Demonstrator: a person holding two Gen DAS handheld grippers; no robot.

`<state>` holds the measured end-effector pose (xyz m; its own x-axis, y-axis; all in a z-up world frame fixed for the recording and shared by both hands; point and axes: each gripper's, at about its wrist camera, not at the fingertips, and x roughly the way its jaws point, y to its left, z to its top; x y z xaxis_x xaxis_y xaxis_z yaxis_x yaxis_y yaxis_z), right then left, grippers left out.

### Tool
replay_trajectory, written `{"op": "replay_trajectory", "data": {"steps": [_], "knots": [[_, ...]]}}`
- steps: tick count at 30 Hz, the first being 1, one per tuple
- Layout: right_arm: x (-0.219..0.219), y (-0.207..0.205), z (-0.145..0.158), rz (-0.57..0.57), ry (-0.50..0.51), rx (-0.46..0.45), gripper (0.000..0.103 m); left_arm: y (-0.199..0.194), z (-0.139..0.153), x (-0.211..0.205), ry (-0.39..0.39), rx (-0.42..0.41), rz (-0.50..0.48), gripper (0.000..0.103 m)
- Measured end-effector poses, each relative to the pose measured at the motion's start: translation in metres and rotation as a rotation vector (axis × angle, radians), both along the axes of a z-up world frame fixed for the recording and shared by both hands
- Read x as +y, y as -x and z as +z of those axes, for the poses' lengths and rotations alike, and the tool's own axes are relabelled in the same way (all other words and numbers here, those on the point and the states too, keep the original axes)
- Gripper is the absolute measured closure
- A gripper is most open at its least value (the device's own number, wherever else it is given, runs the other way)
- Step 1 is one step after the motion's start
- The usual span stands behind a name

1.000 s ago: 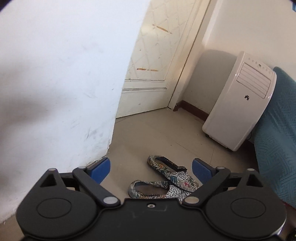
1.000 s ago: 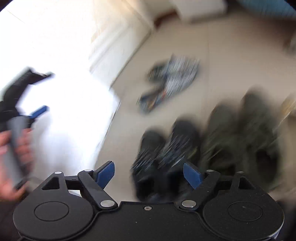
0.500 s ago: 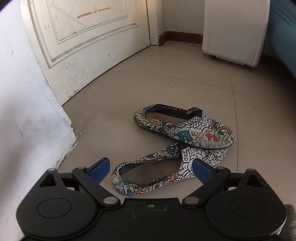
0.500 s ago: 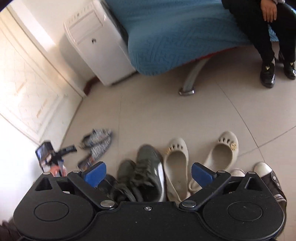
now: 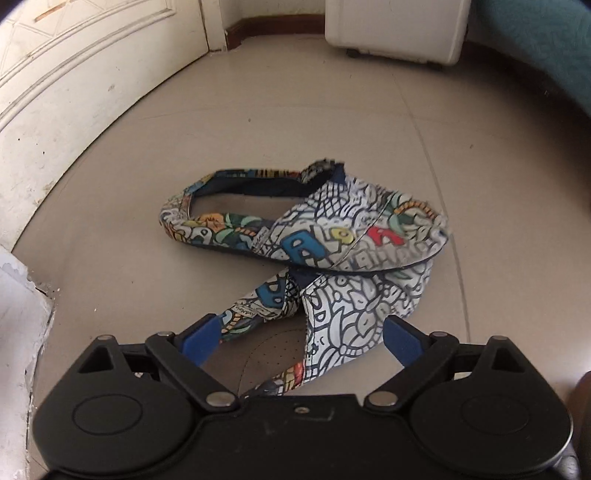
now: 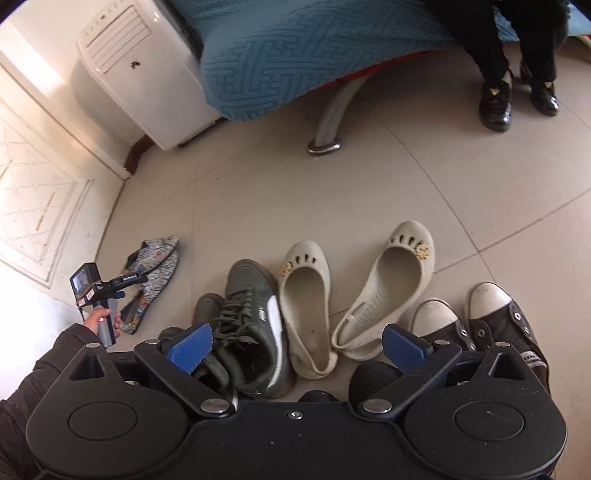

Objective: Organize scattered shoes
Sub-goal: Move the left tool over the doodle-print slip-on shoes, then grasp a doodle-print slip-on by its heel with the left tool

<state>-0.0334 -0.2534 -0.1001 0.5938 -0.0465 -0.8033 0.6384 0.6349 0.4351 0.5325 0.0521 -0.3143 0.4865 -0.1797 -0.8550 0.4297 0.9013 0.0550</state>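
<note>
Left gripper [image 5: 301, 338] hovering low over the patterned slip-on pair, jaws spread and just now narrowing a little, gripping nothing. Near patterned shoe [image 5: 332, 317] lying between the blue pads [image 5: 199, 338], its heel running under the tool body; contact with the pads not being clear. Far patterned shoe [image 5: 306, 225] lying just ahead, its toe overlapping the near one.

Right gripper [image 6: 297, 343] hanging wide open and empty above the shoe row: green sneakers [image 6: 251, 328] straight ahead on the left side, beige clogs [image 6: 354, 291] ahead between the pads, dark canvas sneakers [image 6: 487, 317] off to the right.

Only the right wrist view showing the row, a seated person's black shoes [image 6: 495, 107] far ahead, and the left hand [image 6: 103, 319] holding its tool beside the patterned pair [image 6: 151, 273], well left. Only the left wrist view showing the pattern up close.

Door [image 5: 74, 74] and a chipped wall corner [image 5: 22, 291] crowding the left gripper's left; white appliance [image 5: 395, 29] standing far ahead; bare tile floor [image 5: 295, 122] lying open between.
</note>
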Motion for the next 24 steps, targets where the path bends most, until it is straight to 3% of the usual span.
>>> {"op": "replay_trajectory", "data": {"steps": [5,8,12,16,19,21,22,24], "knots": [[-0.001,-0.002,-0.002,0.003,-0.012,0.002,0.003,-0.009,-0.02,0.002,-0.014,0.066,0.03,0.015],[0.001,-0.005,-0.002,0.018,-0.015,-0.001,0.003,-0.01,-0.027,0.005,0.02,0.095,0.045,0.016],[0.002,-0.008,-0.003,0.026,-0.018,0.003,0.003,-0.011,-0.03,0.001,0.07,0.087,0.064,0.016],[0.002,-0.007,-0.004,0.019,-0.025,0.008,0.003,-0.014,-0.036,-0.017,0.05,0.076,0.066,0.017],[0.003,-0.007,-0.004,0.021,-0.023,0.009,0.003,-0.016,-0.035,-0.025,0.075,0.073,0.078,0.027],[0.003,-0.007,-0.004,0.027,-0.023,0.01,0.003,-0.017,-0.033,-0.028,0.081,0.073,0.092,0.051],[0.004,-0.007,-0.004,0.027,-0.024,0.011,0.003,-0.018,-0.032,-0.028,0.08,0.073,0.1,0.056],[0.004,-0.006,-0.005,0.028,-0.027,0.013,0.003,-0.022,-0.031,-0.023,0.104,0.097,0.124,0.077]]}}
